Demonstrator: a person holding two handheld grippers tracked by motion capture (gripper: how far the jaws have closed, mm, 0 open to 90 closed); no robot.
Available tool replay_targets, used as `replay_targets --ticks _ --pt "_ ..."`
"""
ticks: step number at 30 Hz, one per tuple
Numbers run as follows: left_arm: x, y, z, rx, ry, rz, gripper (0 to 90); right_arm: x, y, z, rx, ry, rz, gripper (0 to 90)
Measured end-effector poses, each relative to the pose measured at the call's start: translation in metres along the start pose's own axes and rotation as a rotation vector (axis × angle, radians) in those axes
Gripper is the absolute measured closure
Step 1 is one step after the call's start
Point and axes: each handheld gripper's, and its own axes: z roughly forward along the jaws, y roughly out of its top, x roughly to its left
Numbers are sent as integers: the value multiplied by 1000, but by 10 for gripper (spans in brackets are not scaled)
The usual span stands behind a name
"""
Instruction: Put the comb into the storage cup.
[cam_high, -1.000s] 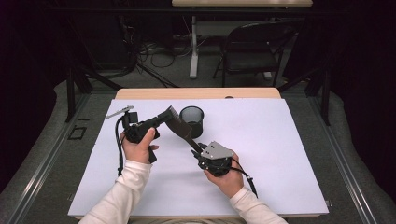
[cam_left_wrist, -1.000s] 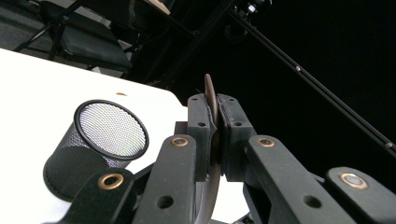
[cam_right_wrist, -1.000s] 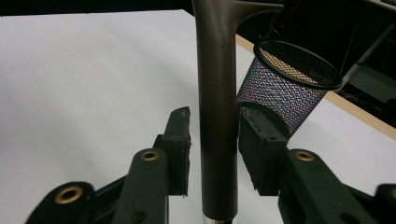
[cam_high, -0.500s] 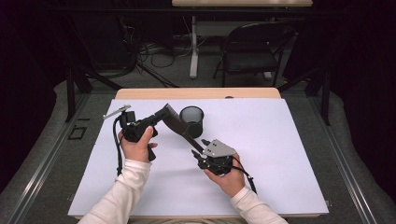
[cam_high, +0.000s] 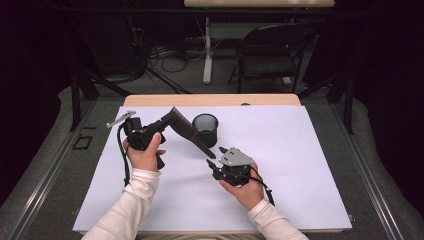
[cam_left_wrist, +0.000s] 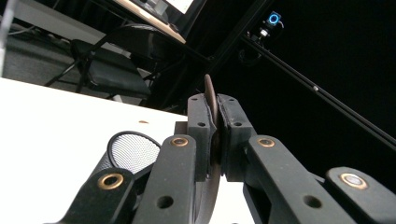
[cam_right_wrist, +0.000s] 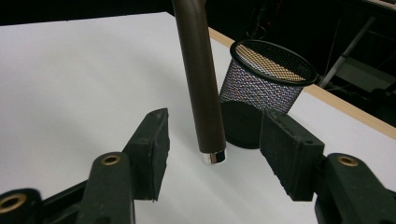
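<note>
While the left tongs (cam_high: 167, 121) stay clamped on the wide end of a dark brown shoehorn (cam_high: 189, 134), this tool slopes down from the middle left of the high view toward the centre. In the left gripper view the shoehorn (cam_left_wrist: 209, 100) stands edge-on between the two pads, which press on it from both sides. Its narrow end with a silver tip hangs just above the white counter (cam_high: 300, 150), in the gap of the right tongs (cam_high: 214, 159). In the right gripper view these tongs (cam_right_wrist: 214, 158) are apart and have just been opening; the shoehorn (cam_right_wrist: 198, 79) is between them but touches neither pad. A black mesh cup (cam_high: 205, 129) stands upright just behind the shoehorn, in the upper centre of the counter.
</note>
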Motion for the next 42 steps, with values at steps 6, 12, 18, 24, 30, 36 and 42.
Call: replay_targets --ticks 6,12,18,24,30,36,42 --pt "3 3 0 -8 15 1 849 -1 0 1 4 -1 8 395" --pt "4 8 0 -18 25 5 849 0 0 1 -5 7 16 301" --pt "4 15 0 -32 31 6 849 0 0 2 -6 7 21 229" --pt "1 24 1 -41 37 14 849 1 0 3 0 16 33 177" --pt "-2 34 4 -55 45 23 849 1 0 5 10 20 40 144" --pt "-5 45 8 -59 56 40 849 1 0 4 20 31 46 141" --pt "-5 56 12 -70 64 33 849 -2 0 2 30 38 63 134"
